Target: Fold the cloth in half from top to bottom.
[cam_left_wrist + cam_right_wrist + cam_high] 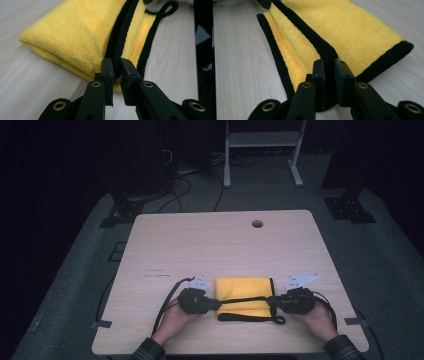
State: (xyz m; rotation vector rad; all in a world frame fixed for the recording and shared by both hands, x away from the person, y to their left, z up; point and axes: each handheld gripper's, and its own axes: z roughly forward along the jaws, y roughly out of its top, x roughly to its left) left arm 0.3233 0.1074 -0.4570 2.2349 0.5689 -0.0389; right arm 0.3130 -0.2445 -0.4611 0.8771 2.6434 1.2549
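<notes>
Yellow fleecy towel point(243, 292), black-edged, folded; left tongs point(116, 65), right tongs point(329, 67) clamping its trim.

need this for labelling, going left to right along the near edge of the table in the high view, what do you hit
left hand → left gripper → yellow towel with black trim → right gripper → right hand. Each gripper pinches the towel's black-edged fold at its own end.

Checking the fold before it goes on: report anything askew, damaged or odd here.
Nothing damaged or spilled. The folded yellow fleece towel with black trim lies flat on the pale wooden table. Left gripper and right gripper each pinch its black-edged fold. A trim loop sticks out.
</notes>
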